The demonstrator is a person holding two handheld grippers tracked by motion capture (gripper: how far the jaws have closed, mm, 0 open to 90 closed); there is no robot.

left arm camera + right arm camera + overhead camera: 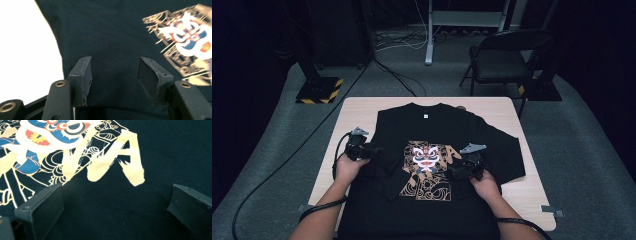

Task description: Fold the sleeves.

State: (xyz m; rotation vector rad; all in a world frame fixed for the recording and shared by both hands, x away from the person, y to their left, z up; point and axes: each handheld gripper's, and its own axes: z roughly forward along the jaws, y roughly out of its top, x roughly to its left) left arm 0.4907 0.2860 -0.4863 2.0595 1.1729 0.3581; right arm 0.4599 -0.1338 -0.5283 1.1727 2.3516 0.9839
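A black T-shirt (pixel 432 130) lies face up on the wooden table (pixel 357 110), with a gold, blue and white lion-mask print (pixel 429 170) on its chest. Its sleeve at the left lies folded in over the body; the sleeve at the right (pixel 507 155) spreads outward. My left gripper (pixel 377 150) hovers at the shirt's left side, jaws apart over bare black cloth (pixel 115 32), nothing gripped. My right gripper (pixel 452 172) sits just right of the print, jaws wide apart above the gold lettering (pixel 120 162), holding nothing.
Light bare tabletop (pixel 27 50) shows beside the shirt's left edge. A black folding chair (pixel 504 55) stands behind the table at the right. A stand base with yellow-black stripes (pixel 319 90) sits on the grey floor at the far left. Cables trail from both grippers.
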